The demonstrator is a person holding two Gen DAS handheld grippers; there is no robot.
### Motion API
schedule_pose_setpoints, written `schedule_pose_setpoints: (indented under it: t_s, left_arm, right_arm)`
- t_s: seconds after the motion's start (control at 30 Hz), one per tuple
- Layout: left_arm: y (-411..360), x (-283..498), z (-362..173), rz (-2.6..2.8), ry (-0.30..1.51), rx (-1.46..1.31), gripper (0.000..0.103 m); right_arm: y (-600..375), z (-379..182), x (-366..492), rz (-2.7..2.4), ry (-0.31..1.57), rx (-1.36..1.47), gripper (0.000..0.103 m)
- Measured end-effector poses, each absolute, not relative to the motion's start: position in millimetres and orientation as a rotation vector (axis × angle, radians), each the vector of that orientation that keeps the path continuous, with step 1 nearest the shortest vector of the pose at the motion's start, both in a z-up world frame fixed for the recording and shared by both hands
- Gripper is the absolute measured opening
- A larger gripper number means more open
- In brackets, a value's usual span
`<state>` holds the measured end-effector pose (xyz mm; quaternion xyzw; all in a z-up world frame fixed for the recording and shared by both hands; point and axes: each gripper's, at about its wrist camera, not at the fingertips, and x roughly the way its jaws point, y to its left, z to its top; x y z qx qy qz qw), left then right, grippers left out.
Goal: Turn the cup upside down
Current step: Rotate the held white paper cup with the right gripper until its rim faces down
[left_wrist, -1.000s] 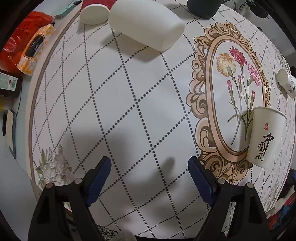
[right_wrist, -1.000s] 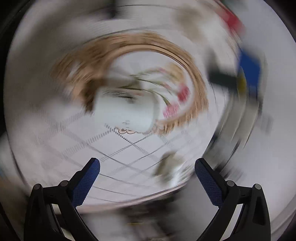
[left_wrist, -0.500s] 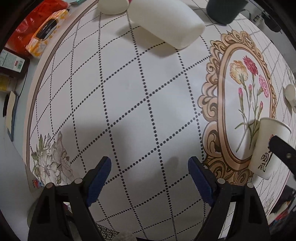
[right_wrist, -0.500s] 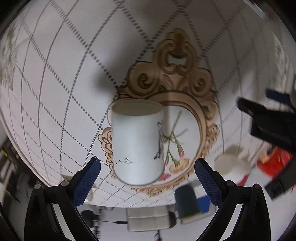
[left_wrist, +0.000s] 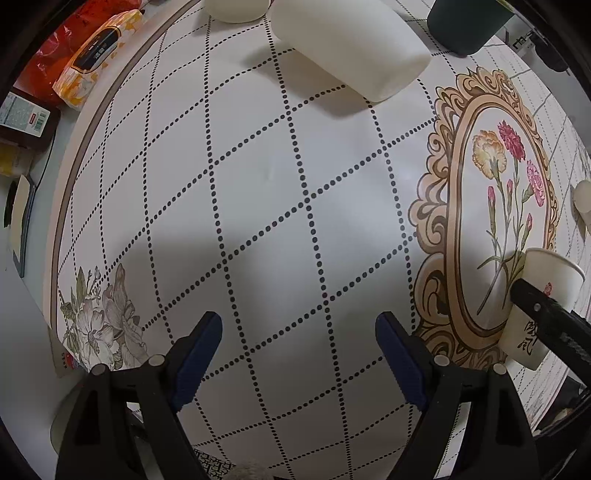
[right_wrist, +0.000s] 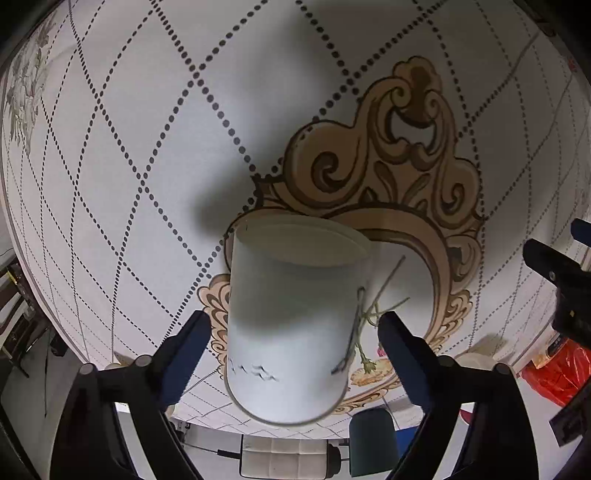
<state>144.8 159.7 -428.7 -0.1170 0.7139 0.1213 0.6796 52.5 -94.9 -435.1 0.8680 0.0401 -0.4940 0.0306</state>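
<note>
A white paper cup (right_wrist: 291, 325) with small dark markings stands on the ornate flower frame of the tablecloth. In the right wrist view, which is turned upside down, it sits between the blue pads of my right gripper (right_wrist: 293, 345); the jaws are wide and not touching it. The same cup (left_wrist: 535, 306) shows at the far right of the left wrist view, with a black finger of the right gripper across it. My left gripper (left_wrist: 299, 354) is open and empty above the dotted tablecloth (left_wrist: 258, 206), well left of the cup.
A large white cylinder (left_wrist: 351, 48) lies on its side at the back, beside a white cup (left_wrist: 236, 9) and a dark green cup (left_wrist: 465, 26). An orange packet (left_wrist: 92, 51) and red bag lie beyond the left table edge. Another paper cup (left_wrist: 583, 199) lies at far right.
My right gripper has closed in on the paper cup, which now sits between its open jaws. The left gripper has drifted slightly forward over the cloth.
</note>
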Motion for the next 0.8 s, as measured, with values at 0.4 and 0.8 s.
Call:
schedule_pose_setpoints:
  t_s: [0.4, 0.8]
  left_arm:
    - [150, 149, -424, 0.269, 1.608, -0.251, 0.085]
    - [146, 156, -416, 0.267, 1.598, -0.236, 0.085]
  right_arm:
    - [-75, -448, 78, -1.542, 0.060, 2.707, 0.067]
    - [-5, -456, 79, -1.610, -0.201, 2.859, 0.065]
